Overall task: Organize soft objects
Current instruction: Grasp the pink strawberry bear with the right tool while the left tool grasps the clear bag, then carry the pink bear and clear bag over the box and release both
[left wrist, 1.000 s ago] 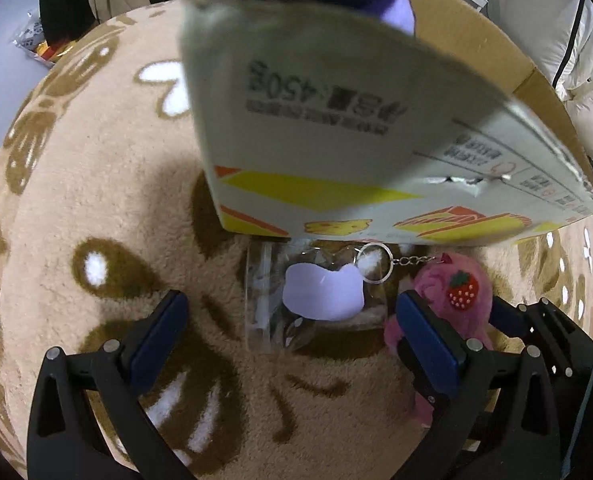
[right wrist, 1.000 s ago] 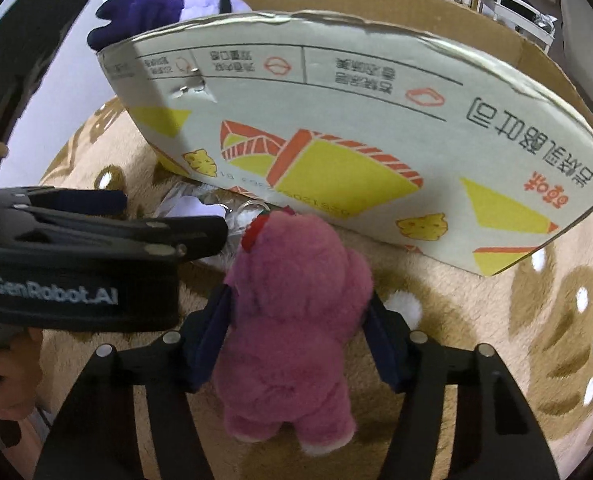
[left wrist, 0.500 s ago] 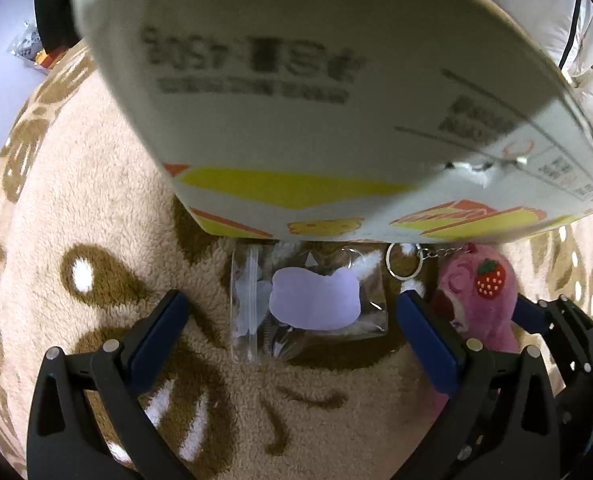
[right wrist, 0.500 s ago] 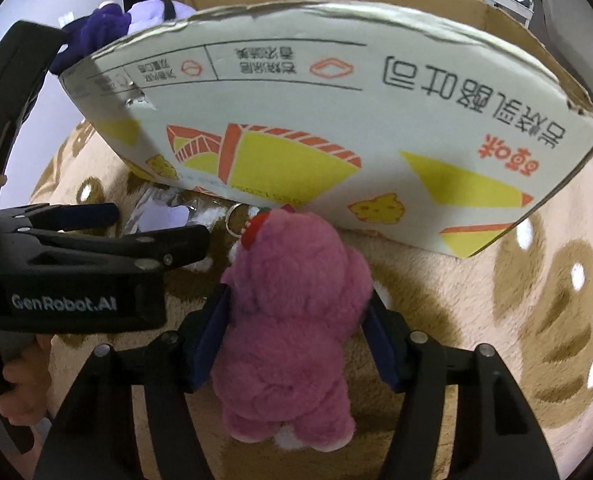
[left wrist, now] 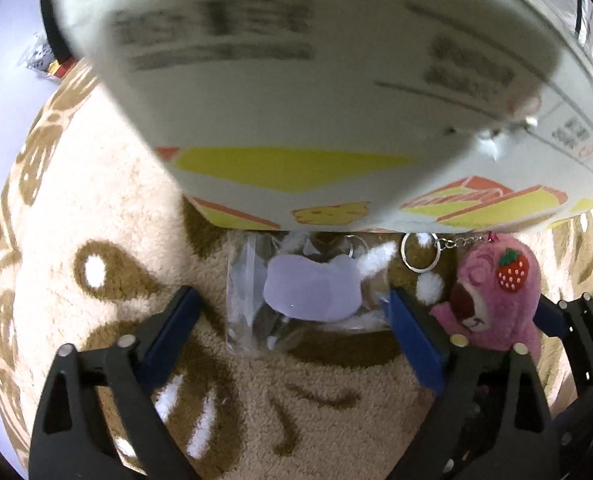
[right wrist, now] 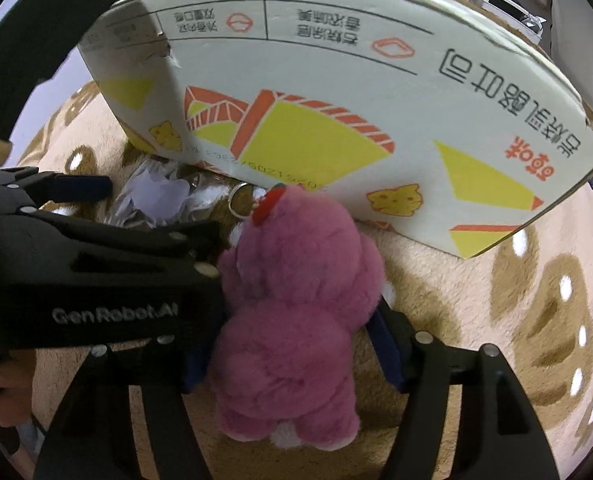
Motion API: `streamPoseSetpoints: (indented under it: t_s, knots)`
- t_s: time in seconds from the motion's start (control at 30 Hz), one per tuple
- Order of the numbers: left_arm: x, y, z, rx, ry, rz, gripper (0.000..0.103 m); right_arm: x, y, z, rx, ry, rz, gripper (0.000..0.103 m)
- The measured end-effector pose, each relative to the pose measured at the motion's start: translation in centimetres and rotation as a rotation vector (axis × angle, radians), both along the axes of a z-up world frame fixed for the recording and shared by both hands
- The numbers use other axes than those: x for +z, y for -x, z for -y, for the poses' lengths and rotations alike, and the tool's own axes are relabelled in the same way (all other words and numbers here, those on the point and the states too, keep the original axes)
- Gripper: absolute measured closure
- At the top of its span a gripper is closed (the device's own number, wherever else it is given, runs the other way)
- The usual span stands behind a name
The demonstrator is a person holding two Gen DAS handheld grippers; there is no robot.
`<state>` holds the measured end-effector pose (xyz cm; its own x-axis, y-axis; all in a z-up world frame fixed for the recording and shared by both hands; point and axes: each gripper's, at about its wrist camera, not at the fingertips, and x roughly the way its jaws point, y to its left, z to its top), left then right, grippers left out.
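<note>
rug [left wrist: 96, 208]: tan fleece with brown and white pattern, under everything you're working on.
carton [right wrist: 336, 92]: big printed cardboard box, white with yellow and orange graphics, far side of the rug; its near wall stands over both toys.
pink plush [right wrist: 296, 304]: bear-type toy on the rug, just near the carton wall, strawberry patch [left wrist: 513, 269] on its head; keyring and chain [left wrist: 420, 254] run from its head toward the left.
bagged toy [left wrist: 308, 292]: clear plastic bag with a pale lilac piece inside, on the rug left of the pink plush, its far edge tucked under the carton's near wall.
right gripper [right wrist: 292, 348]: your jaws sit either side of the pink plush's body and have just been easing apart; blue pads look right against the fur, but I can't tell if they squeeze it.
left gripper [left wrist: 292, 328]: your jaws are spread and have just been closing in; the bagged toy lies between them, left pad apart from the bag, right pad at its right edge, contact unclear.
hand [right wrist: 4, 384]: your fingers show on the left gripper's handle, lower left in the right wrist view.
</note>
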<state>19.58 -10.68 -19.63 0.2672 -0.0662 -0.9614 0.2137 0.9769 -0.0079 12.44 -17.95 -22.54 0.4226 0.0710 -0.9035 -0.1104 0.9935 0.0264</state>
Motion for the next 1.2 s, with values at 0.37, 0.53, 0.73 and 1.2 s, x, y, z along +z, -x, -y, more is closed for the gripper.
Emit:
streamPoseSetpoints:
  t_s: [0.37,0.53,0.73,1.2]
  knots:
    - [1.0,0.1,-2.0,-0.007,0.032,-0.013,0.027,1.4,1.8,1.8,-0.043,-0.026,0.021,0.040]
    - [2.0,0.9,-2.7,-0.014,0.034,0.016,0.027,3.1,2.3,3.6,-0.097,-0.073,0.087,0.041]
    - [5.1,3.4,-4.0,0.039,0.051,0.098,0.027,5.2,3.9,4.9,-0.133,-0.095,0.156,0.041]
    - [18.0,11.8,-5.2,0.048,0.057,0.638,0.027,13.4,7.0,6.1,-0.148,-0.162,0.456,0.041]
